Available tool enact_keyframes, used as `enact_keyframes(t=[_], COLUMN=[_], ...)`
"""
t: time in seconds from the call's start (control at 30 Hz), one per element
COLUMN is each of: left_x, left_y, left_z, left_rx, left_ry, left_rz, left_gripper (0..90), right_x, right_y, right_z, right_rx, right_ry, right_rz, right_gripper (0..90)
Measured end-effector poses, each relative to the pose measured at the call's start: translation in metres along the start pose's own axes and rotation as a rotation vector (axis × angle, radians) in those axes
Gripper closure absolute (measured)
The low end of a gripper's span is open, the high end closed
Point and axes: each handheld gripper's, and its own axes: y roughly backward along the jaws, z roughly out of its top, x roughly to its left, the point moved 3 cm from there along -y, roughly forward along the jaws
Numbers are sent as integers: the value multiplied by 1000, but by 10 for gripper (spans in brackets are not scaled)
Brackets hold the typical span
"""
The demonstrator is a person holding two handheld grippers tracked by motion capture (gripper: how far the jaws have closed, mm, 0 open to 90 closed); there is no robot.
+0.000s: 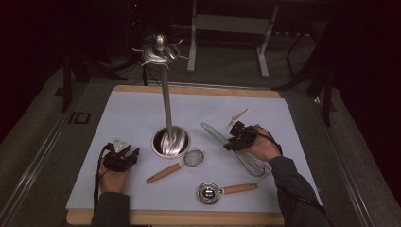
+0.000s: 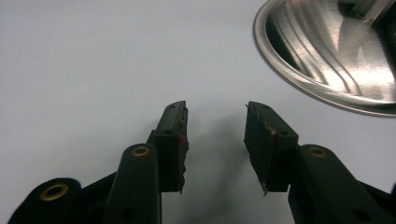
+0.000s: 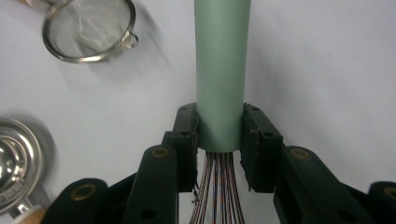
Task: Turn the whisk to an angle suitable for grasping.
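Green whisk handle (image 3: 220, 74) clamped in right claw (image 3: 219, 135); left claw (image 2: 215, 135) open.

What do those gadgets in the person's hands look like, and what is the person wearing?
Both the left gripper and the right gripper are black, each with two blocky jaws held by brass-ringed screws. Each carries a grey three-cornered plate on top and trails a black cable. The person wears dark grey sleeves.

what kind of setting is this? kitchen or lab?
Most likely a lab or recording bench, not a kitchen. Kitchen utensils, a whisk and a strainer, lie staged on a plain sheet over a wooden board. A bare metal frame stands in the dark room behind.
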Motion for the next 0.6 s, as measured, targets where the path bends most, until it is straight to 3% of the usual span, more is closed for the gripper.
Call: enact_keyframes(t=[0.6], left_x=[0], left_y=[0], left_z=[0], left_rx=[0], left_ry=[-1], left_rz=[2], left_gripper=[593], right_x=[12], right_y=[15], right_z=[10], right_rx=[-135], right_ry=[24], right_rz=[-26], right_gripper=[694])
